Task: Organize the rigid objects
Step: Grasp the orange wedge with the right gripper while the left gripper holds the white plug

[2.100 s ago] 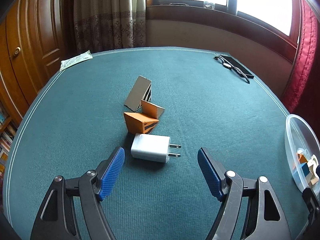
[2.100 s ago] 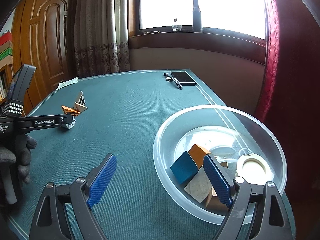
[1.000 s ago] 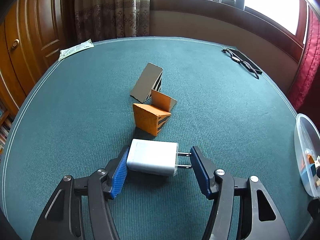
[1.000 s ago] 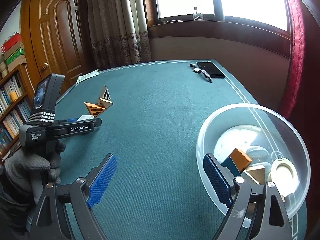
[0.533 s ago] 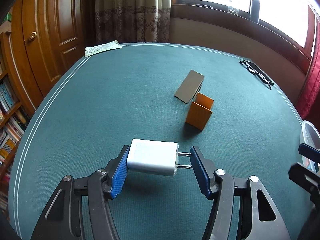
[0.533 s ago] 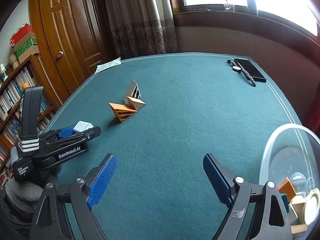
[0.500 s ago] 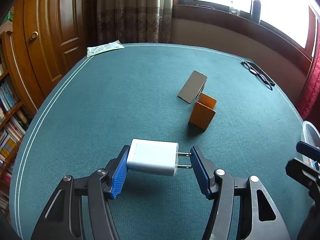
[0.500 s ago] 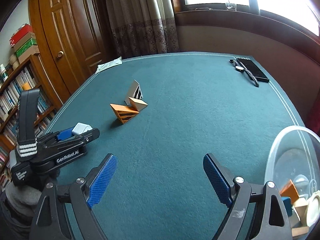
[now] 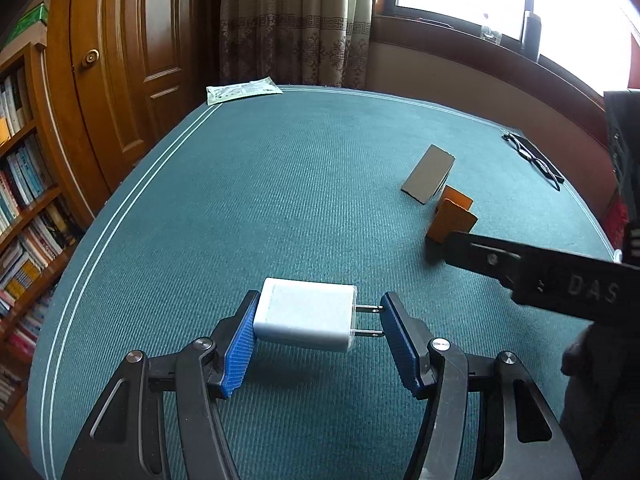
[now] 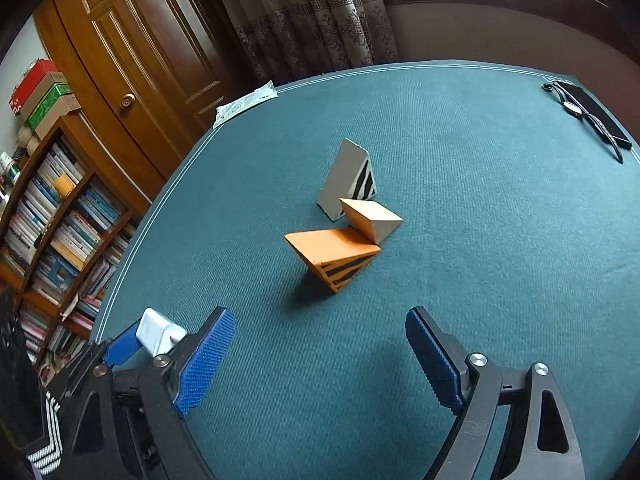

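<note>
A: Status of the left gripper [image 9: 316,334]?
B: Its fingers are clamped on the white charger [image 9: 306,319], held above the table [image 9: 280,184].
A: The right gripper [image 10: 316,356]?
B: Fingers spread, empty, facing the orange striped wedge [image 10: 334,254].
A: Current step?
B: Likely carrying the charger for sorting; next, descend and straddle the wedge.

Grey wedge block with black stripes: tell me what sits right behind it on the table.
Behind the grey wedge block with black stripes only bare green felt table shows. The felt directly beneath the block is covered, so nothing can be said of it.
</note>
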### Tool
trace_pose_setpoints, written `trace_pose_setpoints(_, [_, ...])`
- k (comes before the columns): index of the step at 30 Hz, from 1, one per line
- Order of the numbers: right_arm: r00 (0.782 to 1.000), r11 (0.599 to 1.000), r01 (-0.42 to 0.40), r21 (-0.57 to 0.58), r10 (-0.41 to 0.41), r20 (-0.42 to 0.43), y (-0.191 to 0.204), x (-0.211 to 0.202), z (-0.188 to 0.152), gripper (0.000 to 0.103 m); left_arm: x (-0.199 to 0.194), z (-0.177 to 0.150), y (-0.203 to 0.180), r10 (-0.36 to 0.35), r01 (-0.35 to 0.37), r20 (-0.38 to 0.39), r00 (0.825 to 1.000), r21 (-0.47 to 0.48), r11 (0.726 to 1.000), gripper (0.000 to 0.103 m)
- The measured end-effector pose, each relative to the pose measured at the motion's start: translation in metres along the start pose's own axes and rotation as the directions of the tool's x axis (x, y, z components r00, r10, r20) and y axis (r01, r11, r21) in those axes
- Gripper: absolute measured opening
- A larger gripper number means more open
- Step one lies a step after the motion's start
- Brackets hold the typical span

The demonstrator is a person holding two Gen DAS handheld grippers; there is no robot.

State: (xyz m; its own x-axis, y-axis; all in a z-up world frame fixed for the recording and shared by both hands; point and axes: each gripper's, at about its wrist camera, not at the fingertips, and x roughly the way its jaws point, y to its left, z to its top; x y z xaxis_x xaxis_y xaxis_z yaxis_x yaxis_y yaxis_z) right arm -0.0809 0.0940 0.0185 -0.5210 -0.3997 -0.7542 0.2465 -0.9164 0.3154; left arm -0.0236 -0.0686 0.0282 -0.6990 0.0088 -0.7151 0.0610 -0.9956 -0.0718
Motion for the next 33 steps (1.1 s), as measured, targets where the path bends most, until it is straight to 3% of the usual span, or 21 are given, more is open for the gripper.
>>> trace_pose_setpoints(6, [0.999,0.999,0.04,0.01,-0.04,-0.004,0.0,0.02,0.015,0.073,-0.001,-0.001,-0.001,-0.016,0.016,0.0,1.0,-0.005,1.0,0.061])
trace_pose_setpoints(11, [0.995,0.995,0.102,-0.004,-0.102,0.02,0.005,0.027,0.02,0.07,0.0,-0.001,-0.003,-0.025,0.025,-0.003,1.0,-0.006,1.0,0.061])
trace_pose_setpoints(17, [0.978,0.975,0.206,-0.087,-0.202,0.053,0.012,0.025,0.011,0.05,0.001,-0.001,-0.002,-0.026,0.026,-0.009,1.0,-0.012,1.0,0.061])
trace_pose_setpoints(25, [0.983,0.975,0.183,-0.127,-0.179,0.04,0.007,0.011,-0.001,0.032,0.0,-0.003,-0.005,-0.032,0.032,-0.002,0.999,-0.004,0.999,0.061])
trace_pose_setpoints(33, [0.989,0.981,0.145,-0.127,-0.143,0.027,-0.004,-0.012,-0.023,0.031,0.002,-0.006,-0.008,-0.032,0.032,-0.01,0.999,0.008,0.999,0.061])
